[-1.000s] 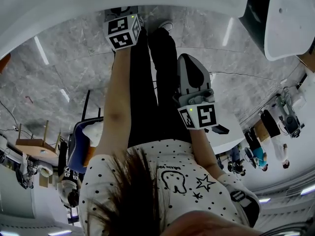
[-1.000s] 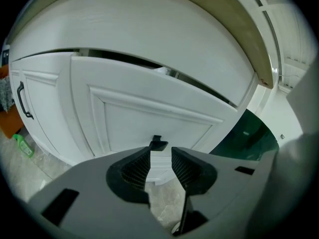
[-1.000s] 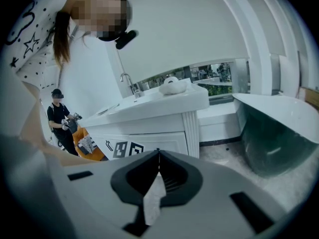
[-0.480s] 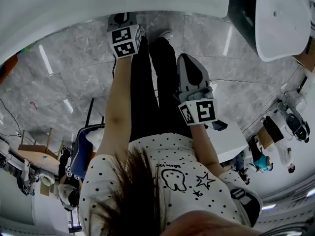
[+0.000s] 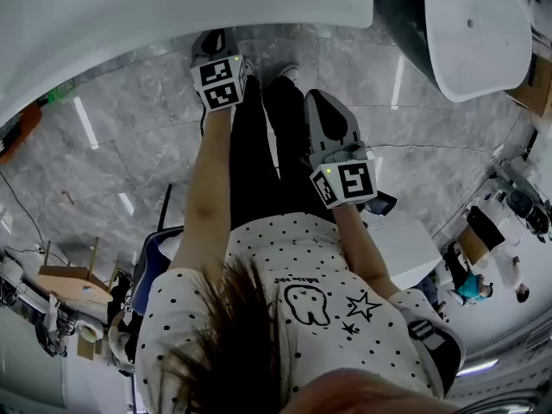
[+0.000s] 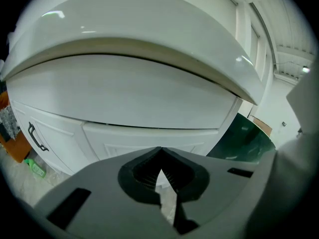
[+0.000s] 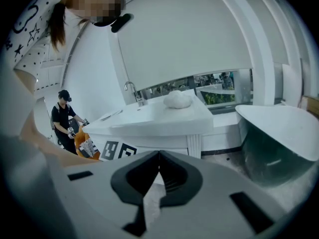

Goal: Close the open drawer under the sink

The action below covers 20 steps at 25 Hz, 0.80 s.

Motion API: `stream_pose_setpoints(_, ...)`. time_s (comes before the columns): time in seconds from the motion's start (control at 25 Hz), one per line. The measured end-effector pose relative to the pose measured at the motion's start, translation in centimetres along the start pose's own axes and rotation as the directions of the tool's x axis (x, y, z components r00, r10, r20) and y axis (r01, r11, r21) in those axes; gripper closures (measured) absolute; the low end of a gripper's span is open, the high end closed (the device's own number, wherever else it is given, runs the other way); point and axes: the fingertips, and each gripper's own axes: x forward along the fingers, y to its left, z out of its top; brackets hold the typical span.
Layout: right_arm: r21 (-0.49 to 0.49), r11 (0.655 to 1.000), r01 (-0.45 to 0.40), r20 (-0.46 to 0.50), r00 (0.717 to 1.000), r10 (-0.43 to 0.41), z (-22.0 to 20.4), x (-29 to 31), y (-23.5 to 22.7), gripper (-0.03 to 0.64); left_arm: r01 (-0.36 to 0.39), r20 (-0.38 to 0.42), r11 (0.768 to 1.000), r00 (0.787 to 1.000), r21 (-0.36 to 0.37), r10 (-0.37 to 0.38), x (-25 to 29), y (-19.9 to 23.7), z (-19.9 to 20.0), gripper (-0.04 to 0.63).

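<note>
The white vanity [image 6: 124, 91] fills the left gripper view, under a thick overhanging counter [image 6: 149, 29]. Below it is a panelled drawer front [image 6: 149, 139], which looks level with the cabinet face; I see no drawer standing out. My left gripper [image 6: 160, 169] is shut and empty, a short way in front of the drawer. In the head view the left gripper [image 5: 212, 41] is just below the counter edge [image 5: 172, 15]. My right gripper [image 5: 316, 100], further back and to the right, is shut on nothing and in its own view [image 7: 158, 169] faces another vanity.
A cabinet door with a dark handle [image 6: 37, 136] is left of the drawer, and an orange object [image 6: 17, 143] and a green bottle [image 6: 35, 167] are on the floor. A dark-sided bathtub [image 5: 470, 33] stands to the right. Another person [image 7: 67, 121] stands by the far vanity [image 7: 154, 118].
Both grippers have risen a little. In the head view the counter edge and the bathtub have slid left, and the left gripper now sits closer under the counter.
</note>
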Motion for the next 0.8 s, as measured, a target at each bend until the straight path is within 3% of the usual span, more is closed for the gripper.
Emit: stream_pose_setpoints(0.8,-0.068,0.996,-0.06,-0.004,0.998,0.06,2.8,-1.9,3.0,0.603,-0.002,0.053,1.0,0.999,0.006,0.001,-6.4,-1.2,5.8,0.591)
